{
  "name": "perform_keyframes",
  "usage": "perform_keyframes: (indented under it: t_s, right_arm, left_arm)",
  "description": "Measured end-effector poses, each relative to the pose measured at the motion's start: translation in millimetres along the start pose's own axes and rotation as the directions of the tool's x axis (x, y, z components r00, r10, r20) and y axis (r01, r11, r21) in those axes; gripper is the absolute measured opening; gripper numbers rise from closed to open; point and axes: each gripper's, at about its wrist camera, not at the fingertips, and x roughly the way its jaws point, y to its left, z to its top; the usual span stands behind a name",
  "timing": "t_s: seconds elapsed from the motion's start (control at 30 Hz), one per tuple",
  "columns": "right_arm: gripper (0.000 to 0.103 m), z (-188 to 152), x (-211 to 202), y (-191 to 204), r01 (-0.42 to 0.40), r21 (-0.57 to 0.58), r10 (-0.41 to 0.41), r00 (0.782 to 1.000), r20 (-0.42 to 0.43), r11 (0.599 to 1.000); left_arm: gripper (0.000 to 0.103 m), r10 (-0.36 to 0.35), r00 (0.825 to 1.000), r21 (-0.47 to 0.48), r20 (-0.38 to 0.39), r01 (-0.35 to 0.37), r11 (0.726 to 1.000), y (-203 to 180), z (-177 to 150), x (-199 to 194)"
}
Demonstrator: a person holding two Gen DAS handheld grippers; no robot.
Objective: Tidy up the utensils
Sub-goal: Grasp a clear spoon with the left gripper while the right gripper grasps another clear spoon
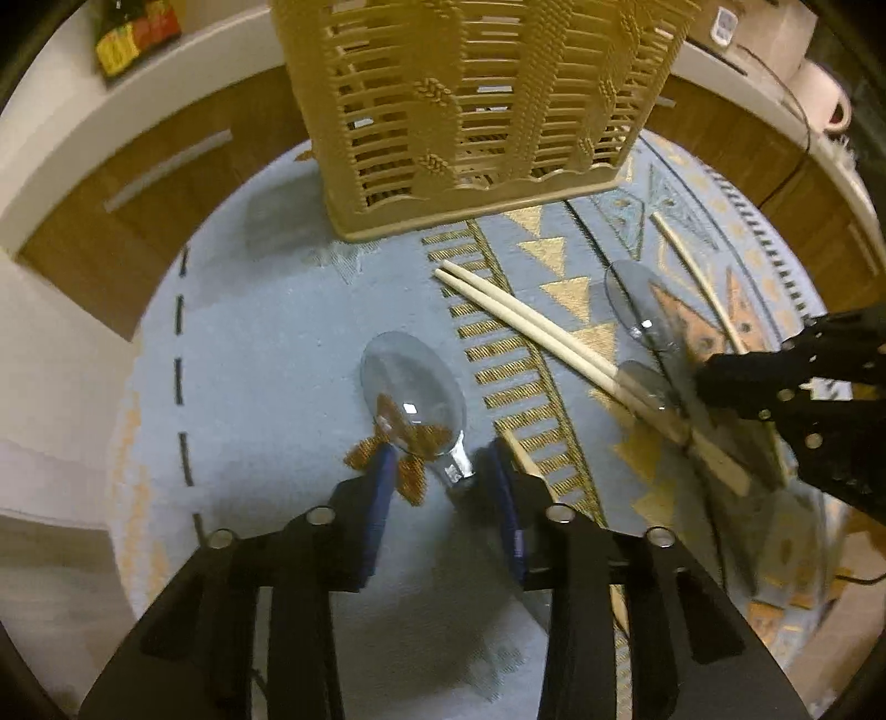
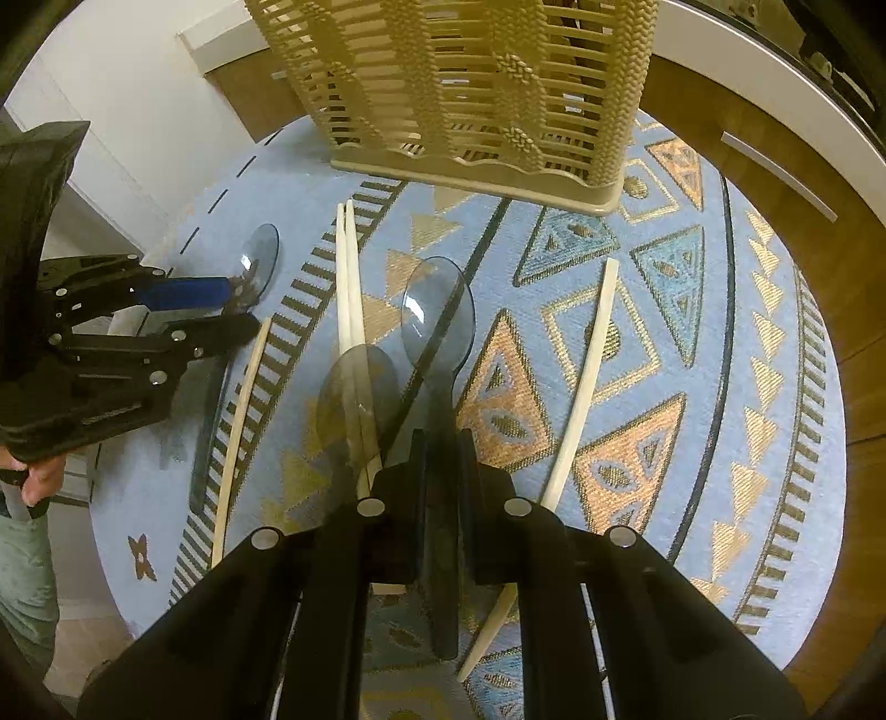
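Observation:
A beige slotted utensil basket (image 1: 476, 116) stands at the far side of the patterned mat; it also shows in the right wrist view (image 2: 470, 94). My left gripper (image 1: 443, 471) is open, its blue pads either side of the handle of a clear plastic spoon (image 1: 412, 401) lying on the mat. My right gripper (image 2: 440, 459) is shut on the handle of another clear spoon (image 2: 440, 310). A third clear spoon (image 2: 357, 399) lies beside it under a pair of chopsticks (image 2: 350, 282). Single chopsticks lie to the right (image 2: 581, 387) and left (image 2: 243, 421).
The round blue patterned mat (image 2: 692, 443) lies on a wooden table (image 2: 853, 332). White cabinets stand at the left (image 2: 111, 122). A bottle (image 1: 138, 33) and a white mug (image 1: 825, 99) sit on the far counter. The person's hand (image 2: 39, 476) holds the left gripper.

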Motion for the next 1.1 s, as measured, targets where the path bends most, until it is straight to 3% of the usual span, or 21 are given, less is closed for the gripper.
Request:
perform_keyframes:
  t_s: [0.03,0.1,0.2,0.57,0.87,1.1]
  right_arm:
    - [0.009,2,1,2,0.009,-0.002,-0.009,1.0,0.002,1.0]
    - [0.009,6,2,1,0.017,-0.006,-0.017,1.0,0.0,1.0]
    - [0.01,13,4,0,0.025,-0.011,-0.025,1.0,-0.002,1.0]
    - [0.011,39,9,-3,0.034,-0.024,-0.034,0.999,-0.017,0.999]
    - [0.011,46,11,-11,0.005,-0.005,-0.006,1.0,-0.029,1.0]
    - [0.011,57,17,-12,0.003,0.016,-0.002,1.0,-0.029,1.0]
  left_arm:
    - [0.027,0.001,1.0,-0.001,0.001,-0.001,1.0,0,1,0]
    - [0.014,0.012,1.0,-0.003,0.006,-0.012,1.0,3,1,-1]
    - [0.011,-0.014,1.0,-0.013,0.007,0.014,1.0,11,3,-2]
    - [0.016,0.017,1.0,0.042,-0.007,-0.017,0.999,5,6,-1]
    - [0.027,-0.002,1.0,0.04,-0.017,0.003,0.999,4,17,3]
    - [0.029,-0.007,1.0,0.037,-0.02,0.008,0.999,8,26,8]
